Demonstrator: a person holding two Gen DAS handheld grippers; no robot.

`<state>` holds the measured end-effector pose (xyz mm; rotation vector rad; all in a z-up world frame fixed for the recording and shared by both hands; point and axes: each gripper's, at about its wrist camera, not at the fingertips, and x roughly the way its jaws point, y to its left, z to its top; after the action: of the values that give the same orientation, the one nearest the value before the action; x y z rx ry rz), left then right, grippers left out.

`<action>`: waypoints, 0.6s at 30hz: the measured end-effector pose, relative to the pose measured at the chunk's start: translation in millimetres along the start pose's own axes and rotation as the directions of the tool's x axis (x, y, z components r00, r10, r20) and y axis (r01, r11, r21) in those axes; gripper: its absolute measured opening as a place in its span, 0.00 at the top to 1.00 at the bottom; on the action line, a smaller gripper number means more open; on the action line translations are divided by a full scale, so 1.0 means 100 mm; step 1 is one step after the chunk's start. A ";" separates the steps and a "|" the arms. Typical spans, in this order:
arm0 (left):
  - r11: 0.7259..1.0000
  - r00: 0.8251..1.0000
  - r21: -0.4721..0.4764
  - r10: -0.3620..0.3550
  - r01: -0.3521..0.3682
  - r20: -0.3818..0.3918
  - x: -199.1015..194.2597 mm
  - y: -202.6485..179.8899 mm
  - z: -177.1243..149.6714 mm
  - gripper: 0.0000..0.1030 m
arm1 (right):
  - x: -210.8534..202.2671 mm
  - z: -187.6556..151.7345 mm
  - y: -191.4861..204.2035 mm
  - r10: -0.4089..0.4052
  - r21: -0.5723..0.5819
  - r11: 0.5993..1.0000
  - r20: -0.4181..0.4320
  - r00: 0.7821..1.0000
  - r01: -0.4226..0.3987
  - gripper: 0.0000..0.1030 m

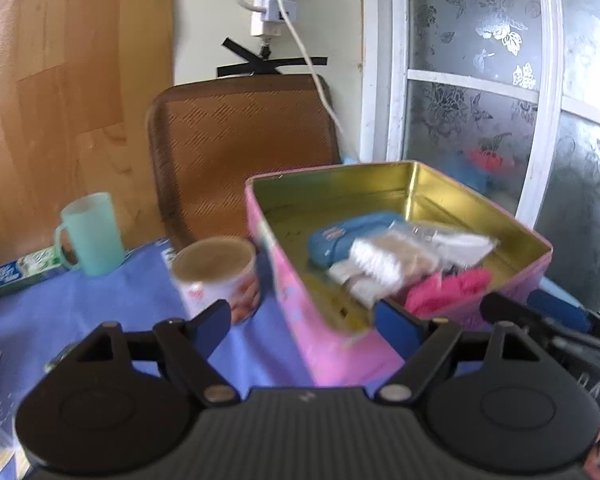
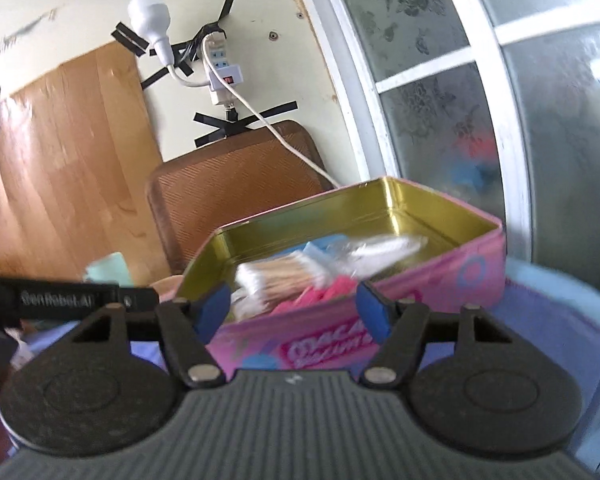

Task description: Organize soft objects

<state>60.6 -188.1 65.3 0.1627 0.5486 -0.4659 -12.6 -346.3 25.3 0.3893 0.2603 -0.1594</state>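
Pink tin stood open on the blue cloth, gold lining showing, lid off. Its near corner lay between the left gripper's two blue-padded fingers, closer to the right-hand one; whether that pad touched the tin wall could not be told through the blur.

Contents, seen from the left wrist: a blue soft packet toward the back, a bundle of cotton swabs across the middle, a clear plastic bag beside it, something bright pink and fluffy in the near right corner. All lay inside the tin, beyond the fingertips, none between them.

Left gripper's jaws stood spread wide, nothing clamped.

Right wrist view: right gripper faced the tin's long printed side, fingers spread to either side of the wall's upper edge, low against it. Swabs and the pink item sat just behind the rim, between the fingertips as the camera saw it but inside the tin. Nothing was gripped; contact with the wall could not be told.

Left of the tin: a printed paper cup just beside it, a mint-green mug farther left, a toothpaste box lying flat by the mug. A brown woven mat leaned on the wall behind.
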 end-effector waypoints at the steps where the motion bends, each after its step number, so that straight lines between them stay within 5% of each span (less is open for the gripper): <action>1: 1.000 1.000 0.002 0.006 -0.006 -0.003 -0.03 0.03 -0.05 0.20 | -0.01 -0.02 0.02 0.008 0.014 1.000 -0.014 1.000 -0.008 0.36; 8: 0.999 0.998 -0.013 0.035 -0.036 -0.052 -0.13 0.30 -0.36 0.20 | 0.01 -0.20 0.18 0.053 0.113 0.993 -0.130 0.990 -0.039 0.41; 18: 0.998 0.995 -0.004 0.061 -0.061 -0.079 -0.13 0.51 -0.69 0.18 | -0.03 -0.36 0.47 0.071 0.074 0.996 -0.196 0.978 -0.057 0.40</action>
<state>42.6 -119.4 15.3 0.1920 0.6204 -0.3995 -13.6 -288.9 10.6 0.4815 0.4399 -0.0661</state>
